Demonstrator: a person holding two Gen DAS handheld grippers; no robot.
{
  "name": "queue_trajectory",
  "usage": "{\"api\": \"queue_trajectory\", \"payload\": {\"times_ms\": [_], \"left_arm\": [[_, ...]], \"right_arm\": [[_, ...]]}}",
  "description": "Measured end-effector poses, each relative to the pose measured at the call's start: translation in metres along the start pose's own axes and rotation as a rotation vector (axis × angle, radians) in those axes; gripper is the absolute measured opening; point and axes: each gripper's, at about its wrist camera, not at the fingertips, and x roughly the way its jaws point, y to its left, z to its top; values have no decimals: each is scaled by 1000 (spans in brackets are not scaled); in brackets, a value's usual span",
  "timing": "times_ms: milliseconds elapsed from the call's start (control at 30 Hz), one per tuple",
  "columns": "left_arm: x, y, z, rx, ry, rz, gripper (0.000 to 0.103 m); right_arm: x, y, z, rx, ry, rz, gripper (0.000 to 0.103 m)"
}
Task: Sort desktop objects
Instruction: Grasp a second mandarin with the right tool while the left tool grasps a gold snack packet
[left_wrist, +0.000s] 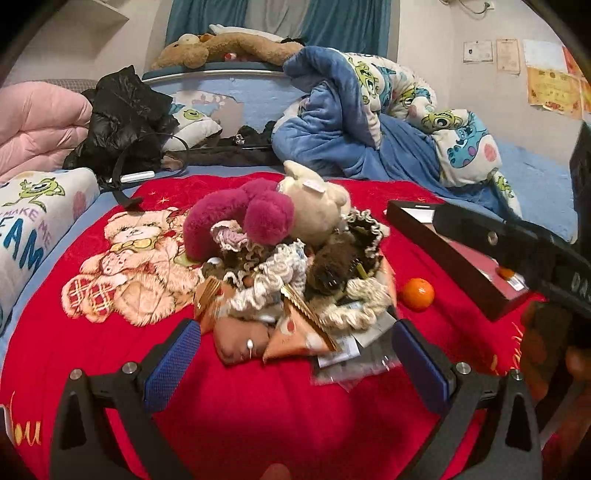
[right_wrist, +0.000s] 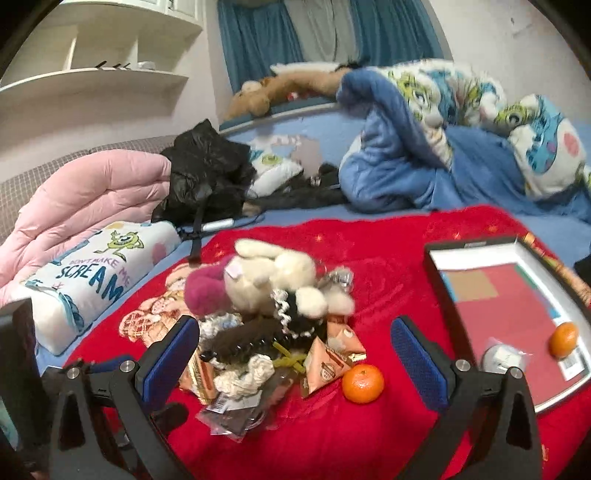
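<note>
blue-padded fingers of the left gripper (left_wrist: 295, 363) and right gripper (right_wrist: 295, 363) stand wide apart, holding nothing, over a red plush blanket (right_wrist: 332, 439). just beyond them lies a heap of soft toys, lace scrunchies and snack packets (left_wrist: 280, 273). two oranges show: one loose orange mandarin (right_wrist: 362, 383) beside the heap, another (right_wrist: 563, 339) inside the shallow dark-rimmed box (right_wrist: 498, 295), whose long axis runs away from the grippers.

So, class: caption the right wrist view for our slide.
Open right gripper hovers over a toy pile, tangerine beside it.
</note>
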Motion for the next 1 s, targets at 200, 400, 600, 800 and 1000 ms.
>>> {"api": "queue_trajectory", "payload": {"times_ms": [200,400,600,800,1000], "left_arm": [[27,8,4,-36,53,8,103],[45,0,2,1,103,38,103],[51,11,0,-52,135,68,103],[55,6,-3,-17,149,67,103],[54,0,-5,-2,145,97,103]], "right_arm": [[11,-23,-16,39,-33,-29,103],[36,-41,-23,128,74,-52,103],[38,-46,-29,157,108,-75,103],[56,-49,-39,167,222,-74,82],[65,-64,-47,241,275,-82,64]]}}
